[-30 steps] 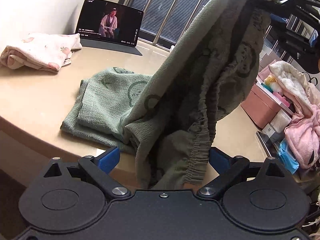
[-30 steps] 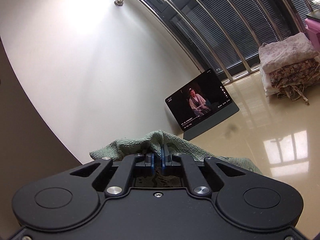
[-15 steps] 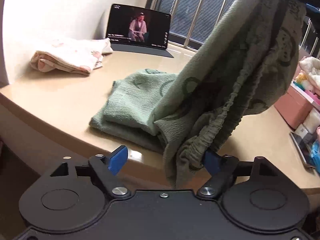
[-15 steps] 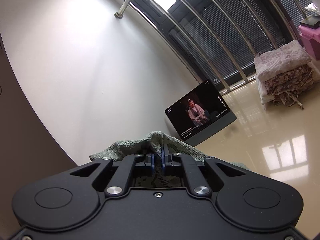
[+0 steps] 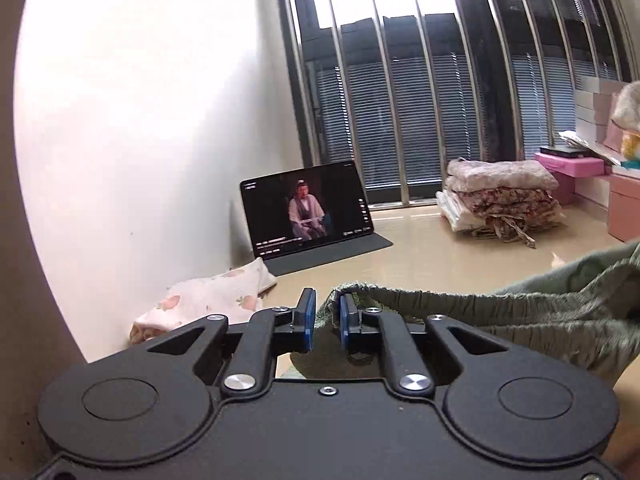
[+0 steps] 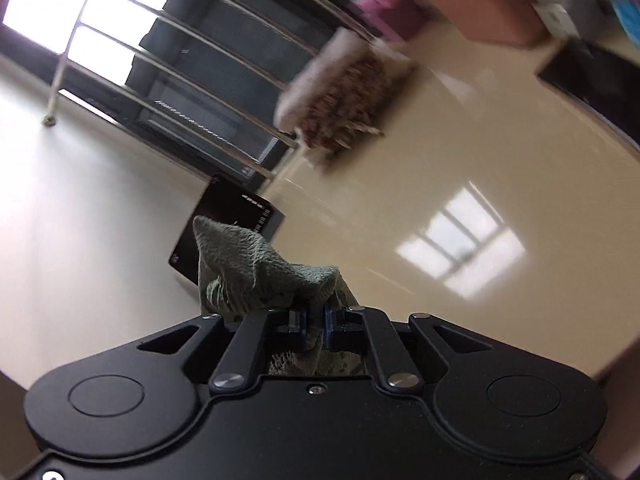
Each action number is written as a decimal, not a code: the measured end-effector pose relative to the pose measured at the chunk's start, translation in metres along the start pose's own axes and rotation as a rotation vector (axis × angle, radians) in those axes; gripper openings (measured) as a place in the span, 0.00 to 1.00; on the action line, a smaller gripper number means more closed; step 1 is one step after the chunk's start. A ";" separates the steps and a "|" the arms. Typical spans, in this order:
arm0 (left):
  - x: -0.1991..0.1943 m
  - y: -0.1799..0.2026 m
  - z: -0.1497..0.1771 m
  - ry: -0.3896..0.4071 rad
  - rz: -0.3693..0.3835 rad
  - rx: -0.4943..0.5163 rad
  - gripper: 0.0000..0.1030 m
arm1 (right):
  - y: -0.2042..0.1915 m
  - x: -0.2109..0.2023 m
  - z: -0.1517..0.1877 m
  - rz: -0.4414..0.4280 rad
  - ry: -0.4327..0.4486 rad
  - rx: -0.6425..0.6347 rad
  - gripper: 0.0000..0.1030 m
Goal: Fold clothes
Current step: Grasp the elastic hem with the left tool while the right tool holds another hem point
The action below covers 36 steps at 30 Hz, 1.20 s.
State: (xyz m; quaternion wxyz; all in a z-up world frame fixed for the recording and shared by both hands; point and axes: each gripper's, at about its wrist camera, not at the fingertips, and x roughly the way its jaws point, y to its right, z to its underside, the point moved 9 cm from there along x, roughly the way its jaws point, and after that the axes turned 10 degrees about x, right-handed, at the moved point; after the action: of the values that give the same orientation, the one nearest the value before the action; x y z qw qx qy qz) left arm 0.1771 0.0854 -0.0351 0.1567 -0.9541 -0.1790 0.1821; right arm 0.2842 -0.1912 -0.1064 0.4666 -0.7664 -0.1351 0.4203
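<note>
Left gripper (image 5: 323, 320) pinches the elastic waistband end of the green garment (image 5: 500, 312), jaws narrow on the cloth; waistband runs taut rightward above the table (image 5: 420, 248). Right gripper (image 6: 314, 322) clamps another bunched corner, likely stretching it flat for folding.

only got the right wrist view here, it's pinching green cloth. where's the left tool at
observer: The left tool is at the green garment, with the end of the elastic waistband between its pads. A narrow gap shows, so the grip is unclear.
operator: anything lying left of it
observer: A white floral cloth lies by the wall.
operator: tablet showing anything
observer: Yes, the tablet shows a seated robed figure.
</note>
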 end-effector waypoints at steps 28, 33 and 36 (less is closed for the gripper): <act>0.004 0.036 0.073 -0.237 0.040 0.161 0.14 | -0.053 0.077 0.066 0.639 0.015 -1.473 0.17; 0.002 0.027 0.075 -0.267 0.060 0.132 0.11 | -0.050 0.060 0.057 0.686 0.062 -1.502 0.07; -0.013 0.024 0.062 -0.208 0.040 0.152 0.11 | -0.062 0.027 0.054 0.640 0.171 -1.482 0.07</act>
State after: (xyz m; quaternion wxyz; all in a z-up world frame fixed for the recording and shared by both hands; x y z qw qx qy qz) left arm 0.1472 0.0731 -0.0951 0.2054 -0.9187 -0.1610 0.2963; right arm 0.2706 -0.1101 -0.0800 -0.2965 -0.9072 -0.1168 0.2747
